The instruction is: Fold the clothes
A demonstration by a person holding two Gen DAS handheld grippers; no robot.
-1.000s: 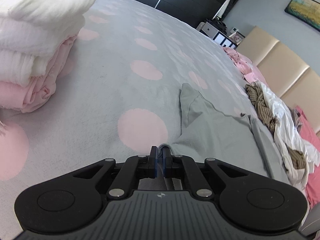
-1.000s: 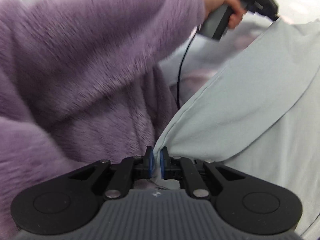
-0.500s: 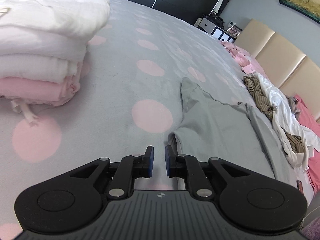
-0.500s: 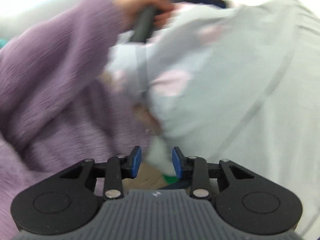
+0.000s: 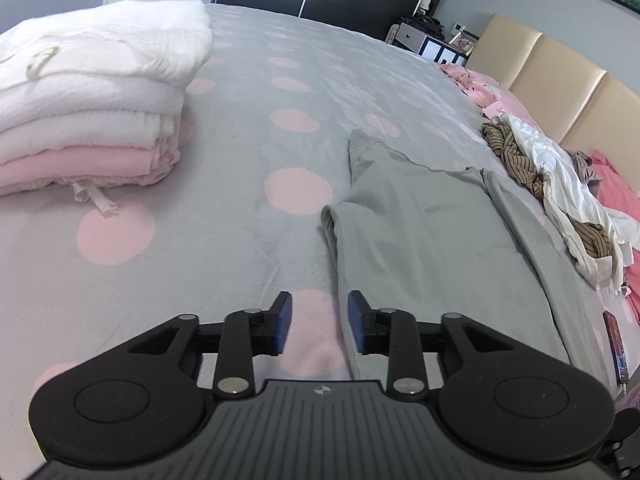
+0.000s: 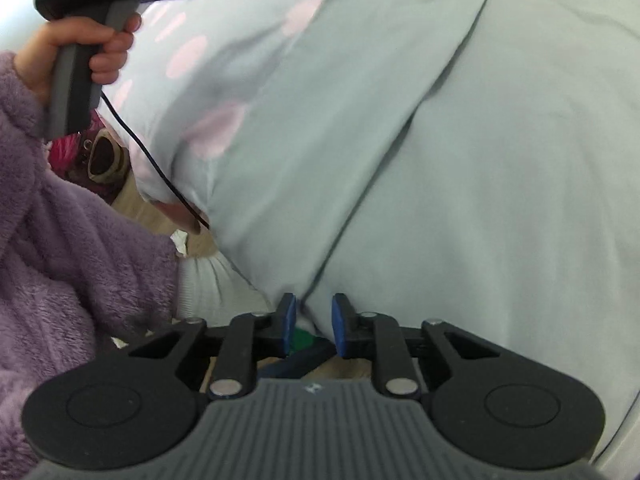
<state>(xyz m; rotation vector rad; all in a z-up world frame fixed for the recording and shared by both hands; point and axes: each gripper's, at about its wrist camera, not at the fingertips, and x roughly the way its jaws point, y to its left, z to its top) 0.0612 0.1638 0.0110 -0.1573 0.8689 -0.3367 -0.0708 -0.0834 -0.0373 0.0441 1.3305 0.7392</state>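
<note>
Two grippers are at work over a bed (image 5: 248, 92) covered in a grey spread with pink dots, and no container of any kind shows on it. The left gripper (image 5: 319, 322) has its jaws apart, having just been opening, with nothing between the blue pads; only the bedspread and the near edge of the grey garment (image 5: 420, 224) lie beyond them. That garment lies flat on the bed, partly folded, with one corner pointing away from the gripper. Left of the grey garment, well apart from it, sits a stack of folded clothes (image 5: 92, 120), white pieces on top and pink ones beneath, its left side cut off by the frame. On the far side of the grey garment, toward the beige headboard (image 5: 560, 80), a heap of unfolded clothes (image 5: 560, 192) lies loose, striped, white and pink cloth tangled so that single pieces are hard to tell. In the right wrist view the right gripper (image 6: 314, 320) has just been closing and stands partly closed at the hanging edge of the grey garment (image 6: 480, 200); whether the pads press on the cloth I cannot tell. A hand (image 6: 80, 52) in a fluffy purple sleeve (image 6: 60, 240) grips the other tool's handle at the upper left.
</note>
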